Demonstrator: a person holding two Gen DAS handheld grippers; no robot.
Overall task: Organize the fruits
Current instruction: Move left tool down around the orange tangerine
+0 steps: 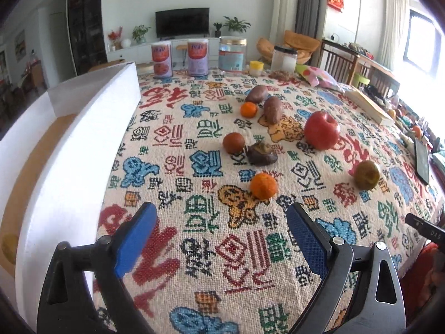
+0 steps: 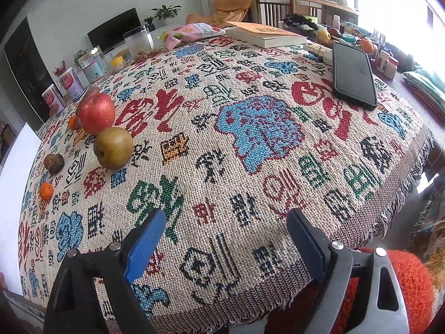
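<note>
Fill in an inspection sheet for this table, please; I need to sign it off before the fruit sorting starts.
Surface: patterned woven cloth covers the table, lying flat.
Job's things: red apple, green-brown pear, near orange, far orange and several brown fruits lie loose on the cloth; white foam box stands at the left edge.
Clutter: two cans, clear jars, book, phone, snack bag.
Grippers: left tool and right tool both open, nothing between the pads, above the cloth.
Cables: nothing seen.
Surroundings: living room with television, plants, chairs, bright window.
</note>
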